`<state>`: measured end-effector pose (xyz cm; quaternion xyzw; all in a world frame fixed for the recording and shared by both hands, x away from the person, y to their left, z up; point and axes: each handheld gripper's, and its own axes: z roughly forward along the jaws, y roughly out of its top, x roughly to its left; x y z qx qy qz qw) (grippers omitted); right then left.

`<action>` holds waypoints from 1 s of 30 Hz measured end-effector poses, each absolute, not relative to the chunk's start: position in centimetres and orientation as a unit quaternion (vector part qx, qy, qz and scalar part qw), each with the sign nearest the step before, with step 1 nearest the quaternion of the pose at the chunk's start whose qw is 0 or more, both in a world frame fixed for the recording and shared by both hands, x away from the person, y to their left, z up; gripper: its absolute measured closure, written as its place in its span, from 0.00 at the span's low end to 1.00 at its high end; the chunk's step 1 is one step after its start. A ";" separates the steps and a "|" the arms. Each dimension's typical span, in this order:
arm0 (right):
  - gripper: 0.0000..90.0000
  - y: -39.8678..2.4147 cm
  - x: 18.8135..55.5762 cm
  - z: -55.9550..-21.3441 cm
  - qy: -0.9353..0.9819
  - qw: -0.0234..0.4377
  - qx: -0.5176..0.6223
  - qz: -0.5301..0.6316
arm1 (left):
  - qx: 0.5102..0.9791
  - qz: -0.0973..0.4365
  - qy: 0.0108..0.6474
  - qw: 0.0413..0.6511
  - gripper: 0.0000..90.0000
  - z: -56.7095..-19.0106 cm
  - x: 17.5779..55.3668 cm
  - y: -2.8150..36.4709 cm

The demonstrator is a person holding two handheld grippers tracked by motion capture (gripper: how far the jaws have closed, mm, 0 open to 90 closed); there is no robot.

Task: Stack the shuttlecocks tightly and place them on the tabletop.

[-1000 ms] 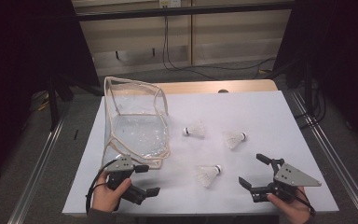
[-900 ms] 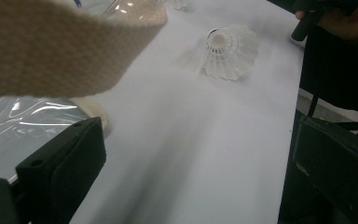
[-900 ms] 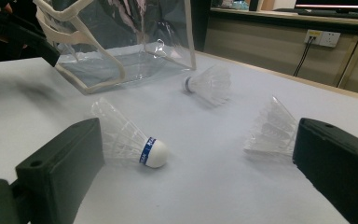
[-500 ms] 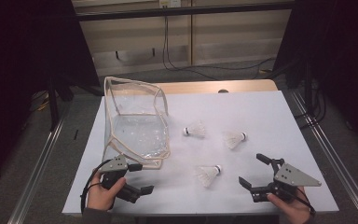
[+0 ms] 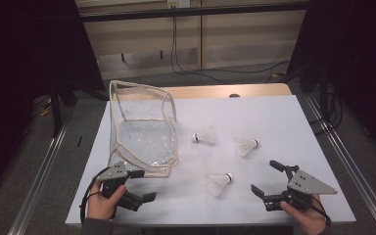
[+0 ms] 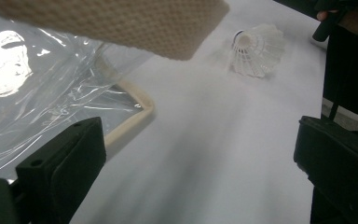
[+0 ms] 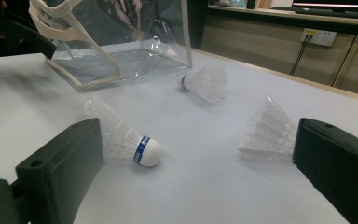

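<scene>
High view: white table (image 5: 284,117); both grippers at near edge
Left gripper (image 5: 139,185): jaws spread, empty, just beside clear bag (image 5: 142,139) near corner
Right gripper (image 5: 268,180): jaws spread, empty
Nearest shuttlecock (image 5: 219,182): lying between grippers, touching neither
</scene>
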<state>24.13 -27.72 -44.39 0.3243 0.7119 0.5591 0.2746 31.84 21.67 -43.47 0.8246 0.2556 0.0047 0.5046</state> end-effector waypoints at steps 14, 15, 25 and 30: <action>0.01 -27.8 24.8 -44.4 0.713 0.279 0.330 0.553 | 0.821 0.017 0.265 0.506 0.03 -43.6 32.1 22.7; 0.01 -27.8 24.8 -44.4 0.713 0.281 0.329 0.552 | 0.820 0.016 0.265 0.507 0.03 -43.6 32.1 22.8; 0.01 -27.9 25.5 -44.4 0.714 0.283 0.333 0.547 | 0.815 0.023 0.262 0.517 0.02 -43.6 32.2 22.8; 0.01 -27.9 26.0 -44.2 0.714 0.287 0.340 0.541 | 0.816 0.020 0.258 0.517 0.02 -43.7 32.2 22.6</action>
